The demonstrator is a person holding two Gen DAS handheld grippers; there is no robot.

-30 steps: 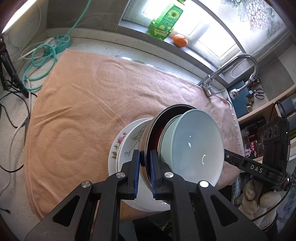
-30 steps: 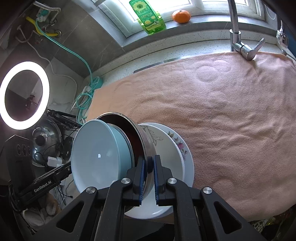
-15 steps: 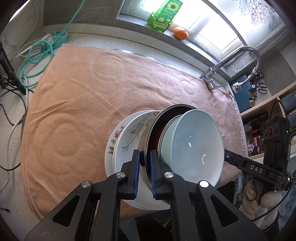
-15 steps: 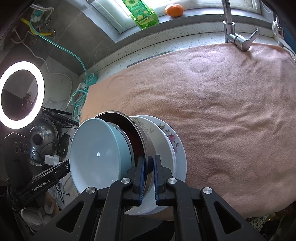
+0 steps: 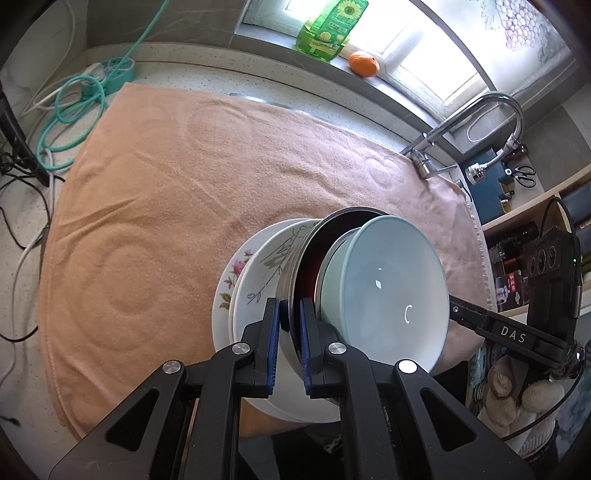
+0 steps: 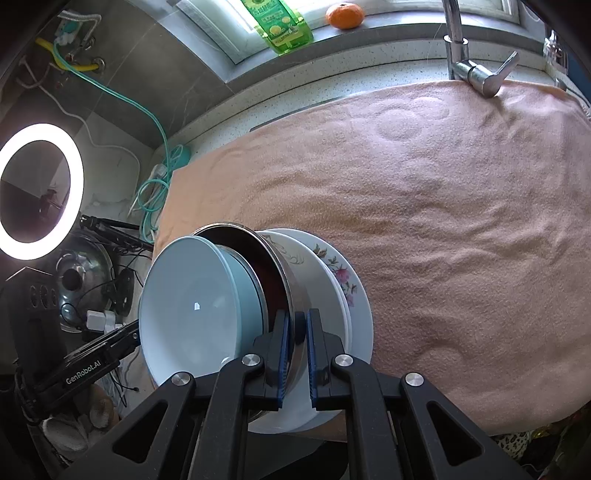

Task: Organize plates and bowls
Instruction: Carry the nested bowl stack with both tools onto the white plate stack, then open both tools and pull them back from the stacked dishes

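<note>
A stack stands at the near edge of the peach towel (image 5: 184, 184) (image 6: 443, 221). Floral plates (image 5: 240, 273) (image 6: 343, 280) are at the bottom, with a steel bowl (image 5: 295, 266) (image 6: 295, 291) above them. A pale blue bowl (image 5: 384, 288) (image 6: 192, 306) nests inside the steel one. My left gripper (image 5: 288, 314) is shut on the steel bowl's rim on one side. My right gripper (image 6: 295, 321) is shut on the same rim on the opposite side. Each gripper also shows in the other's view: the right gripper (image 5: 491, 328) and the left gripper (image 6: 92, 365). I cannot tell if the stack is off the towel.
A faucet (image 5: 480, 110) (image 6: 458, 44) rises at the towel's far corner. On the window sill are a green bottle (image 5: 328, 29) (image 6: 280, 26) and an orange (image 5: 364, 63) (image 6: 345, 14). Teal and white cables (image 5: 74, 110) lie left of the towel. A ring light (image 6: 40, 188) glows beside the counter.
The background has slid slightly in both views and a little more of the plates shows. Both grips on the steel bowl's rim are the same.
</note>
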